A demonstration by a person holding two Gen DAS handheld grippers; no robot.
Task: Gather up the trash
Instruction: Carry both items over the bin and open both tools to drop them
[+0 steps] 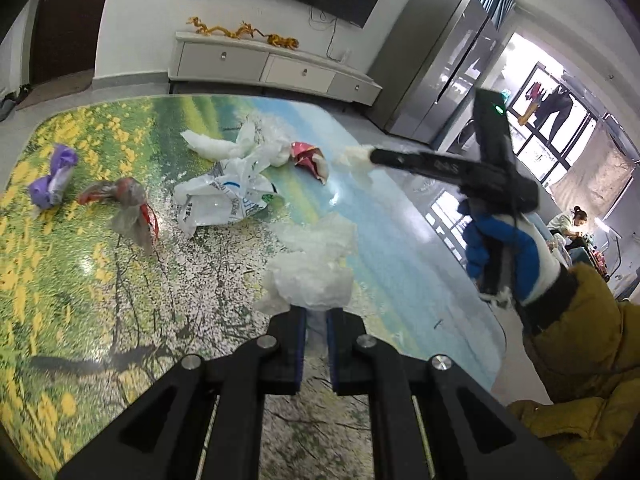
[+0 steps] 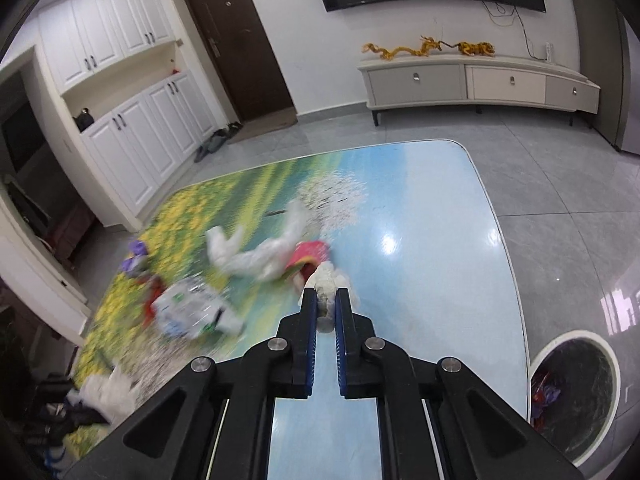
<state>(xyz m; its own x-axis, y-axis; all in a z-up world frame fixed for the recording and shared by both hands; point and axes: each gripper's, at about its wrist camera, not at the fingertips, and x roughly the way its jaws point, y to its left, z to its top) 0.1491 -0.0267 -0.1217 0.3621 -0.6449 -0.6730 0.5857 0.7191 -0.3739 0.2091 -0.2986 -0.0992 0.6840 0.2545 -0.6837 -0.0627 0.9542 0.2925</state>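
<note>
My left gripper (image 1: 316, 314) is shut on a crumpled white plastic wad (image 1: 316, 268) held just above the picture-printed table (image 1: 80, 280). My right gripper (image 2: 327, 300) is shut on a small white tissue wad (image 2: 326, 284); in the left wrist view it (image 1: 370, 157) holds that wad (image 1: 354, 160) over the table's right side. On the table lie a red wrapper (image 1: 308, 156), a white printed bag (image 1: 224, 196), a white crumpled bag (image 1: 240, 142), a red-grey wrapper (image 1: 128, 204) and a purple wrapper (image 1: 54, 180).
A round bin (image 2: 576, 396) with trash inside stands on the floor right of the table. A TV cabinet (image 2: 480, 80) lines the far wall. A grey fridge (image 1: 440, 60) stands at the right. My sleeve (image 1: 580, 340) is by the table's right edge.
</note>
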